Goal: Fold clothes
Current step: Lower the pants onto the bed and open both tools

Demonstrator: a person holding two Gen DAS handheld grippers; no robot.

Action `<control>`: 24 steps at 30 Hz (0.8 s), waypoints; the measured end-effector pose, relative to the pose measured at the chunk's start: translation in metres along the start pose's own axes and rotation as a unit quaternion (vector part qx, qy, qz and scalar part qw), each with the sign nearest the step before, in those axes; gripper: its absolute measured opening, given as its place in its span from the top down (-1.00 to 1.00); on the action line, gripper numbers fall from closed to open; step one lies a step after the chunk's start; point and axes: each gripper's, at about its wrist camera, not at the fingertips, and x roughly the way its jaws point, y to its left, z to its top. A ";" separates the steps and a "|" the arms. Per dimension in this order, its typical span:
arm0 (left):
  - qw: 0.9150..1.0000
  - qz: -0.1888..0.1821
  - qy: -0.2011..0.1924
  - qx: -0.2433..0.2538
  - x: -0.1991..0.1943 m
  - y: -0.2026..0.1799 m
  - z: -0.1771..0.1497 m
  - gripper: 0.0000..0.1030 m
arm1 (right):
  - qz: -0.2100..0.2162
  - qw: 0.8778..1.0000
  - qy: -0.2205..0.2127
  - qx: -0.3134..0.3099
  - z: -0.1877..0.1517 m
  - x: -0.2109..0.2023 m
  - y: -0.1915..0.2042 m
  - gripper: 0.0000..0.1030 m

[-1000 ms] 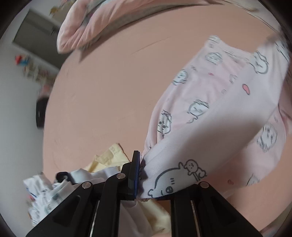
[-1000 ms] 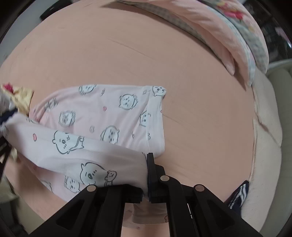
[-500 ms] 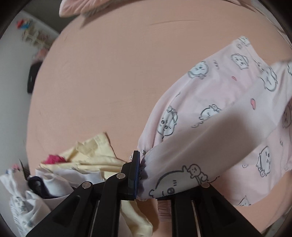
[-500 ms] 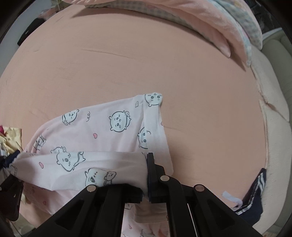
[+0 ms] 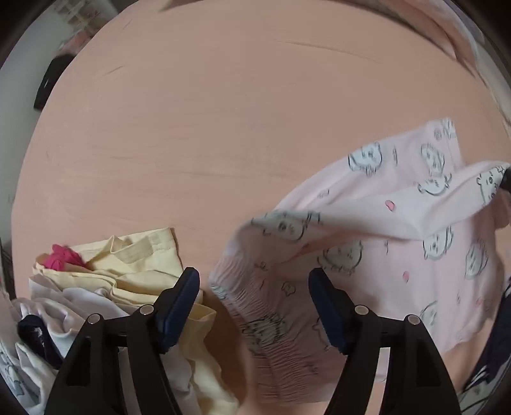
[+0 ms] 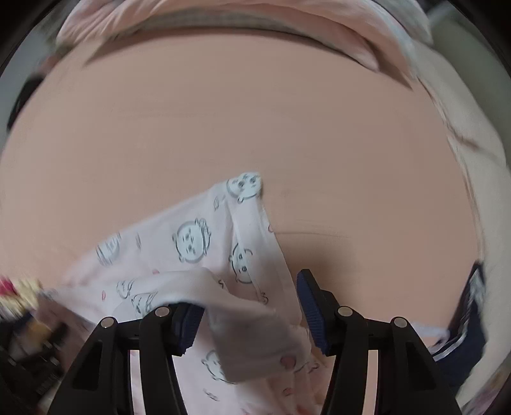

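pink pants (image 5: 367, 255): on bed (image 5: 223, 127), half folded, top layer sagging. left gripper (image 5: 254, 306): spread, empty. right gripper (image 6: 249, 311): spread, cloth loose between fingers. advice: flatten fold, align edges, avoid laundry pile (image 5: 105, 281).

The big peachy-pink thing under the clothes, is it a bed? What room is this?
Probably a bedroom. The clothes lie on a wide peach sheet like a bed's, a pink quilt is bunched at its far edge, and cartoon-print pyjamas sit beside a laundry pile.
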 end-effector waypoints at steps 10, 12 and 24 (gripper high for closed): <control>0.991 -0.027 -0.021 -0.132 -0.009 0.026 0.008 -0.35 | 0.026 0.996 -0.028 0.076 0.008 -0.017 -0.025 -0.18; 0.987 -0.034 -0.040 -0.153 -0.013 0.029 0.005 -0.35 | 0.012 0.996 -0.043 0.074 0.008 -0.021 -0.027 -0.18; 0.986 -0.039 -0.101 -0.128 -0.032 0.023 -0.006 -0.46 | 0.046 0.992 -0.072 0.091 -0.002 -0.023 -0.042 -0.18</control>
